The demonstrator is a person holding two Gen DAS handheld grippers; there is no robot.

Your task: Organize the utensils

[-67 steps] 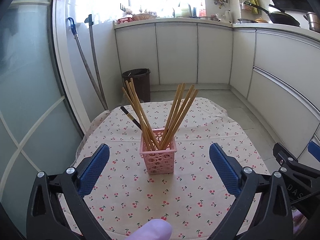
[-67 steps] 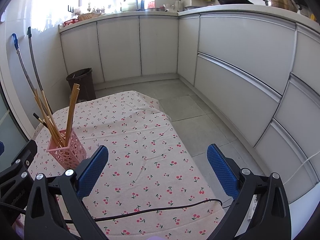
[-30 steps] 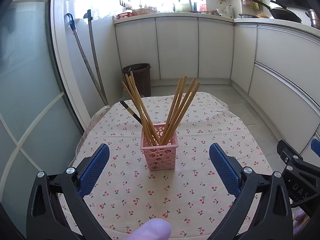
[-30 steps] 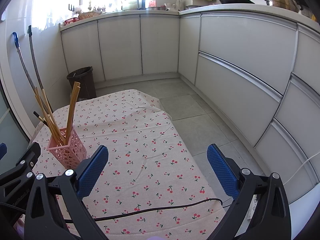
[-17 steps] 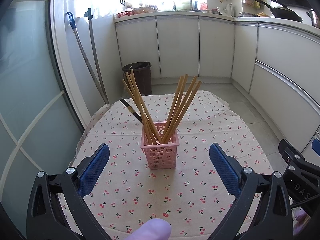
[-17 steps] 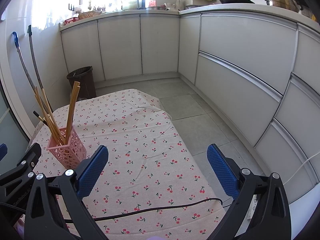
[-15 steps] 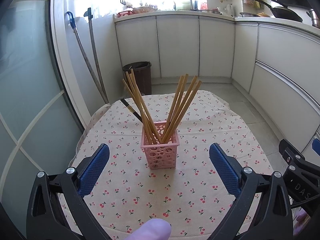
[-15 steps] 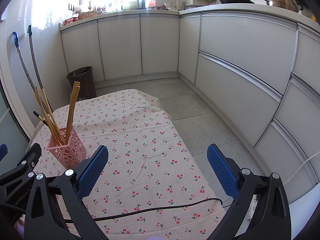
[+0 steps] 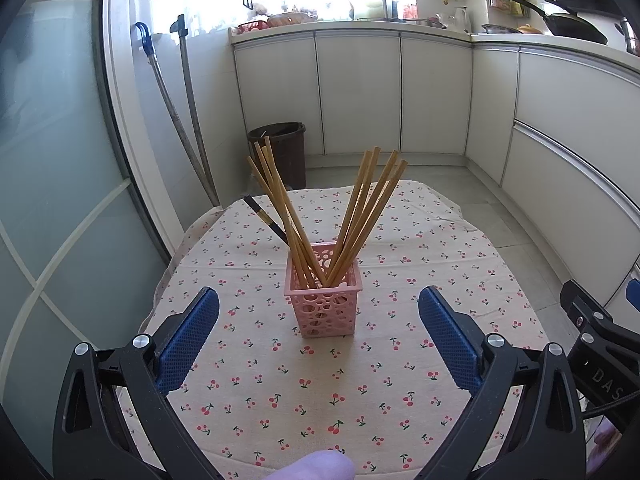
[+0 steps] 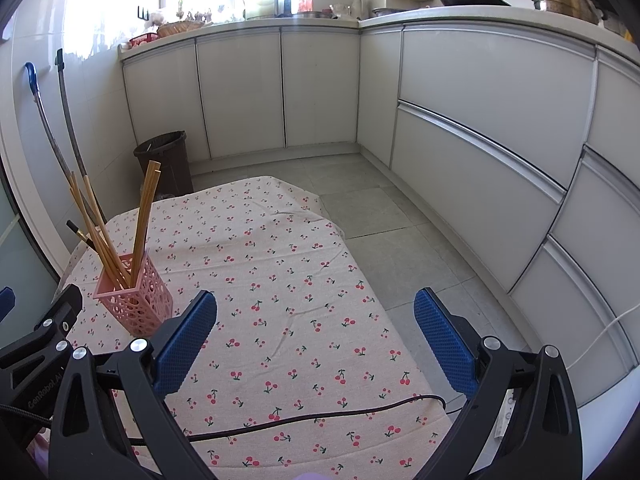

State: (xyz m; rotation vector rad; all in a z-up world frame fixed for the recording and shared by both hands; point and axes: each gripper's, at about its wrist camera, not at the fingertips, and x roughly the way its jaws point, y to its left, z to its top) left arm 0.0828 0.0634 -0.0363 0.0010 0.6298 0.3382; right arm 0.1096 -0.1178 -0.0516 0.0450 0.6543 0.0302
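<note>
In the pink basket [image 9: 323,307], wooden chopsticks [image 9: 362,216] upright, fanned.

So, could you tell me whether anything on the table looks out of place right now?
One dark chopstick stands out: it leans far lower than the wooden chopsticks in the pink holder; whether it sits inside is unclear. A black cable trails across the tablecloth.
</note>
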